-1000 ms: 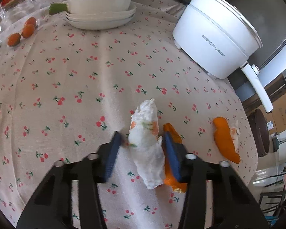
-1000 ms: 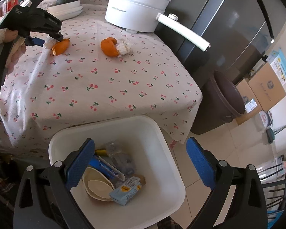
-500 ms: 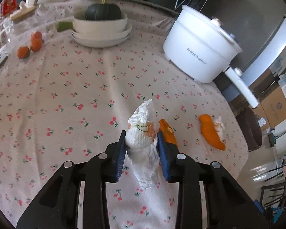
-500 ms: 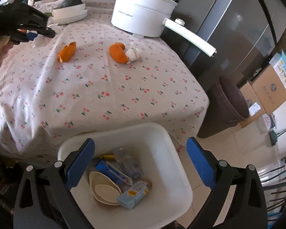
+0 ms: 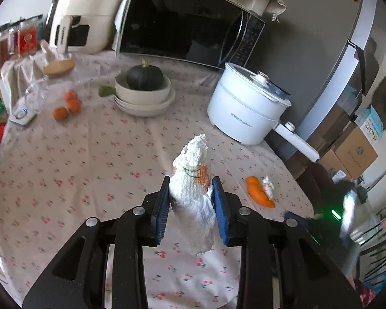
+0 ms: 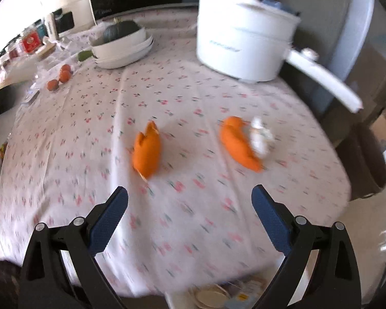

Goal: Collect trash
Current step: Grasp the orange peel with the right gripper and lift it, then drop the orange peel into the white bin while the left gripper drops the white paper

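The left gripper (image 5: pixel 191 206) has its blue pads pressed on both sides of a crumpled white paper towel (image 5: pixel 193 188) with an orange-and-green print, which it holds clear above the cherry-print tablecloth (image 5: pixel 90 167). To its right on the cloth lies an orange peel (image 5: pixel 258 191) with a small white paper scrap (image 5: pixel 268 186) touching it. Farther back stands a white electric pot (image 5: pixel 247 110) with its long handle pointing right — near it, a stack of cream bowls (image 5: pixel 144 95) with a dark green squash (image 5: pixel 145 77) in the top one. Three small oranges (image 5: pixel 68 105) sit at the left, a black microwave (image 5: pixel 187 23) behind. At the right edge a blurred dark gripper (image 5: pixel 329 221) shows a green light
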The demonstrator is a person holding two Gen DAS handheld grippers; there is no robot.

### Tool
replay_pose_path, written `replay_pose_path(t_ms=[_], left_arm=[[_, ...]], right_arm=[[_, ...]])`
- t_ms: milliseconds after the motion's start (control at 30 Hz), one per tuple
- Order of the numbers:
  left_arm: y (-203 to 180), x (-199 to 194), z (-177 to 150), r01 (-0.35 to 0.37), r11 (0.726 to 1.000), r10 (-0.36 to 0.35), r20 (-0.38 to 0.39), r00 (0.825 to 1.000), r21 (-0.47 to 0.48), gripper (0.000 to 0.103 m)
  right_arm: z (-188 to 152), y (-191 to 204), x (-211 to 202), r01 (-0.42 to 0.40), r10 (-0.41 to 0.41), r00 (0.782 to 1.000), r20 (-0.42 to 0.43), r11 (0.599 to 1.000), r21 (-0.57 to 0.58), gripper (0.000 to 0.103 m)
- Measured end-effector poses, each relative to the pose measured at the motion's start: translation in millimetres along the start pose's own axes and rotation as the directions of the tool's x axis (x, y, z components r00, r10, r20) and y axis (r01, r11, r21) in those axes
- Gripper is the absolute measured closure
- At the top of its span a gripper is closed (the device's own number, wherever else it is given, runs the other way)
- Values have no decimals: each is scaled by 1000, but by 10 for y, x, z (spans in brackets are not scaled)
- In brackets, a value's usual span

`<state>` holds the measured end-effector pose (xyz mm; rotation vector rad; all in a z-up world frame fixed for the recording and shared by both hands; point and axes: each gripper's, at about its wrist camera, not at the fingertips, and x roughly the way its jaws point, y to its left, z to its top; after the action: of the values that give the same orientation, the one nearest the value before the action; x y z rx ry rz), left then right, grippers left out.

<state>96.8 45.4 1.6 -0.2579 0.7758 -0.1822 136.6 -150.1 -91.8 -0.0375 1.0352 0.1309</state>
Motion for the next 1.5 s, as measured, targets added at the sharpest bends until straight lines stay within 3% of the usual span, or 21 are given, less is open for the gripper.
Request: replay_pose_path(t_ms=[100,367,667,767,833,867,1000,1200,1500], left_arm=[[132,39,-13,-28,1000,27,-23,999,-10,73],[438,129,-114,-88,996,85,-104,991,-19,73],[585,139,-166,-100,994,95,-138,986,-31,73],[587,151,-182,-101,994,95,-147,985,-30,73],[582,159,-188,-100,995,95,-150,984,-29,73],[580,167,-193,-99,995,94,-153,984,-30,73],[593,238,-212,-95,995,87,-176,981,-37,73],[625,365,-264,-83,995,67,-231,971,-60,73],[554,409,-273,-55,996,36,-243,969,-72,73]], right_arm=[[136,107,298,3,-2,999,-45,1000,16,9],[283,245,755,-3,8,993,-117,999,43,24],[303,271,786,2,4,996,-94,998,55,28],[272,299,743,-4,7,998,-63,999,51,44],[267,326,715,-12,15,998,-55,999,51,67],[266,332,703,-14,17,998,-56,999,50,73],[273,348,693,-12,16,997,-72,999,45,82],[349,363,713,16,-10,989,-145,999,37,85],[360,218,389,44,-42,996,-83,999,27,85]])
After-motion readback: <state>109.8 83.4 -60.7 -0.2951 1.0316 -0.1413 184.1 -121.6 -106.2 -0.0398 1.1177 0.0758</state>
